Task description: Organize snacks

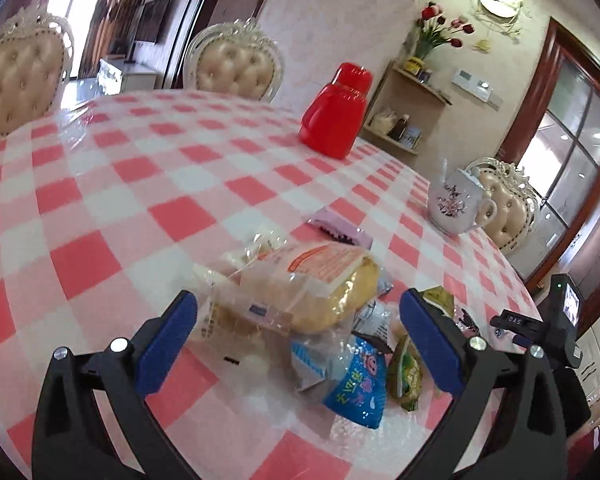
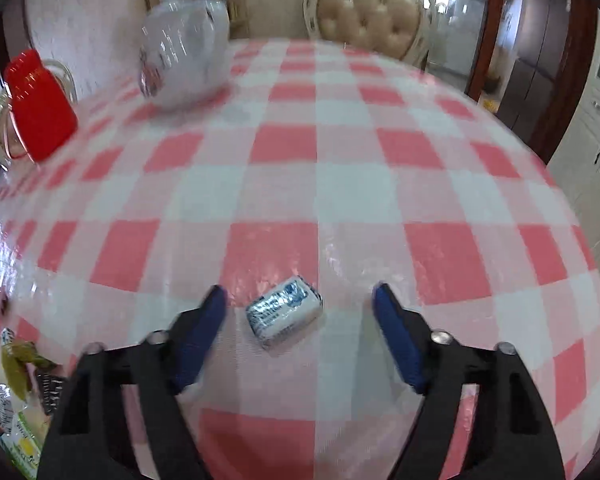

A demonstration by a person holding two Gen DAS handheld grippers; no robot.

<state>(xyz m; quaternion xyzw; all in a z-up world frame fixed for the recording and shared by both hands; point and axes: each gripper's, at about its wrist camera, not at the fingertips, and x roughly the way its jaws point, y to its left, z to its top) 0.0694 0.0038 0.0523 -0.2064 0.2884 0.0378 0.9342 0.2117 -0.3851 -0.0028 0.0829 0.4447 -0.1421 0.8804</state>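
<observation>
A pile of snacks lies on the checked tablecloth in the left wrist view. On top is a clear bag of bread (image 1: 300,288), with a blue packet (image 1: 358,392) and a green packet (image 1: 408,372) in front and a purple packet (image 1: 340,230) behind. My left gripper (image 1: 298,304) is open, its blue fingers on either side of the bread bag, apart from it. In the right wrist view a small white and blue wrapped sweet (image 2: 285,311) lies alone on the cloth. My right gripper (image 2: 300,296) is open and empty, the sweet between its fingers.
A red jug (image 1: 334,112) stands at the far side of the table and a white flowered teapot (image 1: 456,204) at the right. Both show in the right wrist view, the jug (image 2: 40,108) and the teapot (image 2: 186,64). Padded chairs (image 1: 232,64) ring the table. The snack pile's edge (image 2: 16,380) shows at the left.
</observation>
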